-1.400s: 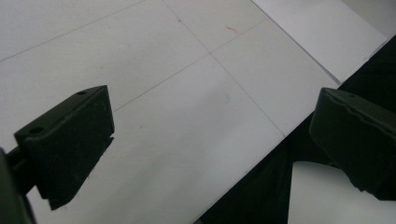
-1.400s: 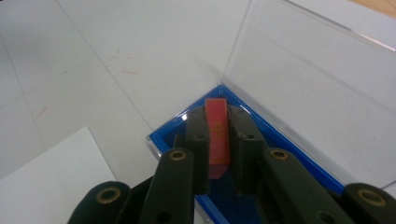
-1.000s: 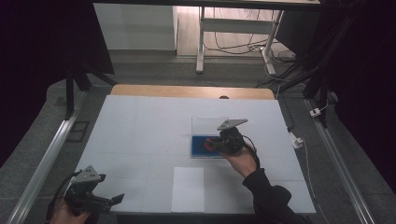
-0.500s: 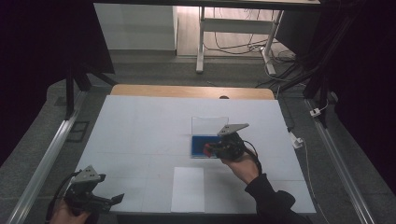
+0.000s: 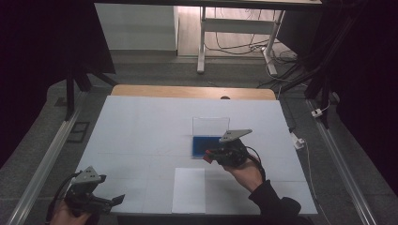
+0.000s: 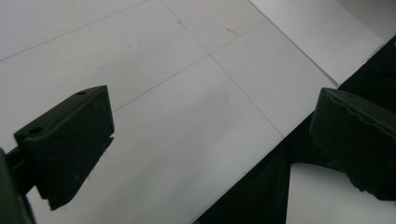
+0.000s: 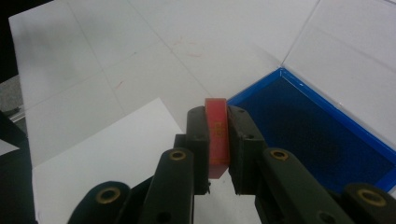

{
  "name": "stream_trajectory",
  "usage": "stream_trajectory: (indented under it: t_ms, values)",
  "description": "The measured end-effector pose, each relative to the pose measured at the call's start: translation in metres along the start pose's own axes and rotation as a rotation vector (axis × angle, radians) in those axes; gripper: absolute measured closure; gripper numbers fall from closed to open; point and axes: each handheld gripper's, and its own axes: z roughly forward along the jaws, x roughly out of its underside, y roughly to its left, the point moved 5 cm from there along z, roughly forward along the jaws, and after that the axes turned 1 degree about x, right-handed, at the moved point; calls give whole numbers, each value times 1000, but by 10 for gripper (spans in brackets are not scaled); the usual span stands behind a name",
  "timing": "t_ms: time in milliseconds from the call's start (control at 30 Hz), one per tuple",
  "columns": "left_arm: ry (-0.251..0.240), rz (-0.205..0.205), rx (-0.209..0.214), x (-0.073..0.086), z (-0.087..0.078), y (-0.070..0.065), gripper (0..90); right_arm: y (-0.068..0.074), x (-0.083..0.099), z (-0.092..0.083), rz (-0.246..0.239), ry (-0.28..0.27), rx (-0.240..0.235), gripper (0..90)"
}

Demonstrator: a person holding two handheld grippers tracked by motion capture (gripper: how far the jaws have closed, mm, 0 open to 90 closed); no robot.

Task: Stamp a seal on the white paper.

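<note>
Right hand-held gripper (image 5: 210, 156) is seen in the high view just below the near edge of the blue ink pad (image 5: 205, 146), with its jaws closed on a small red stamp (image 5: 207, 157). It is carried above the white bench (image 5: 141, 126) by the person's right hand (image 5: 245, 174). The ink pad lies near the middle of the bench, and its clear lid (image 5: 210, 126) is folded open on the far side. A white sheet of paper (image 5: 189, 190) lies flat at the near edge of the bench, just below and to the left of this hand-held gripper. The left hand-held gripper (image 5: 115, 199) is held at the near left corner of the bench, well apart from the stamp and the pad, with nothing seen between its jaws.

From the left gripper view, the left hand-held gripper (image 6: 205, 149) is found open, its two black jaws set wide apart over bare bench surface (image 6: 177, 70) and the bench's dark edge. A corner of the paper (image 6: 322, 37) is noted at the upper right.

From the right gripper view, the red stamp (image 7: 217, 137) is seen clamped upright between the pads of the right hand-held gripper (image 7: 217, 149). The blue ink pad (image 7: 313, 130) lies just beside it at the right, its clear lid (image 7: 355, 60) beyond. The sheet of paper (image 7: 102, 149) lies to the left, beneath the jaws.
</note>
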Motion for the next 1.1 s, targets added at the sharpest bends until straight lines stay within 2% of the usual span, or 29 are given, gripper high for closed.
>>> stream_trajectory:
  t_ms: [567, 833, 967, 1100]
  values:
    - [-3, -4, 4, 0, 0, 1, 4, 20, 4, -5, -52, 4, -30, 797]
    - [-4, -4, 5, 0, 0, 0, 3, 32, 8, -5, -78, 26, -54, 797]
    - [-4, -4, 5, 0, 0, 0, 3, 40, 9, 0, -99, 41, -70, 798]
    - [-4, -4, 5, 0, 0, 0, 3, 45, 10, 4, -99, 48, -80, 798]
